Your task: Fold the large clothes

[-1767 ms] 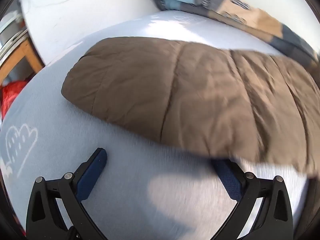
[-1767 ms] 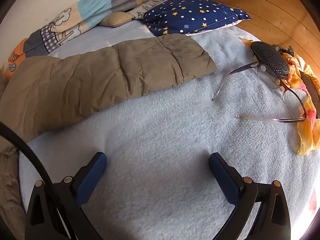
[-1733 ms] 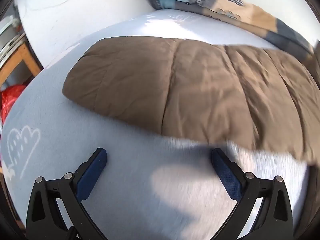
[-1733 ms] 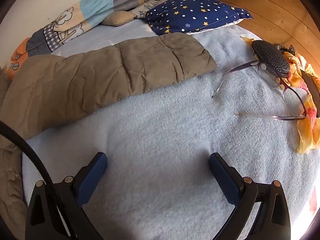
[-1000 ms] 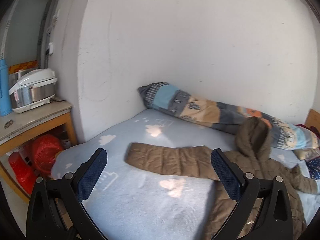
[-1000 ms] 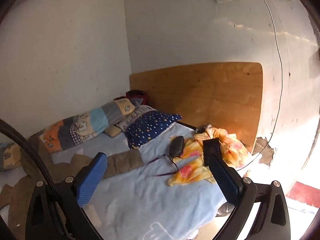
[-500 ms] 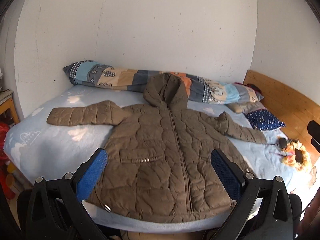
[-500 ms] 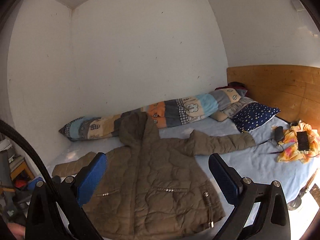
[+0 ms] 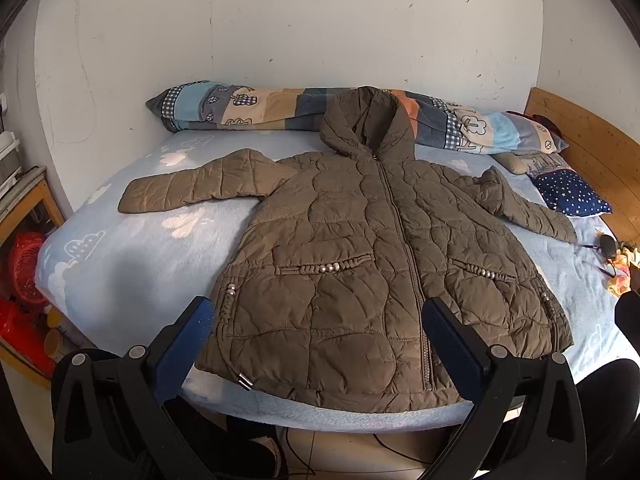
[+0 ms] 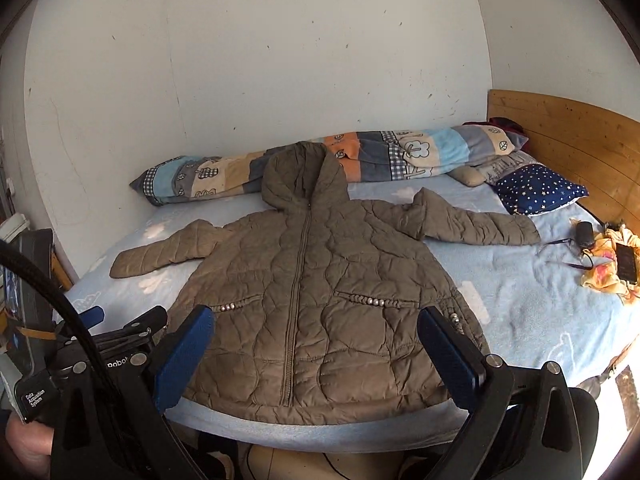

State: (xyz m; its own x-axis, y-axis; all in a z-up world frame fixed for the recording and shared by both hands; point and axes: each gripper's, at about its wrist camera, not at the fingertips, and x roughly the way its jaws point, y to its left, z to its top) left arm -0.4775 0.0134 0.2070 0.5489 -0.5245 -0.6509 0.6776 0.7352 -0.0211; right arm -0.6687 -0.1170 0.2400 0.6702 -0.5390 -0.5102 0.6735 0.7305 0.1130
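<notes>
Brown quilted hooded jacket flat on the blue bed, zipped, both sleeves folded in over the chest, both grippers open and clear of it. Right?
Not quite. The sleeves are not folded in: on the brown quilted hooded jacket both sleeves lie spread out to the sides on the blue bed, as the left wrist view shows. The rest holds: zipped, flat, left gripper and right gripper with jaws open, clear of it.

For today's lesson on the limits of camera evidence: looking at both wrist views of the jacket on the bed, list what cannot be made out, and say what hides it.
- Back of the brown jacket: hidden in both views; it lies front up on the bed.
- Under the bed: cut off by the mattress edge and gripper frames.
- Small dark items on the yellow cloth: too small to identify.
- Left gripper and right gripper: only fingers show; open, empty.
</notes>
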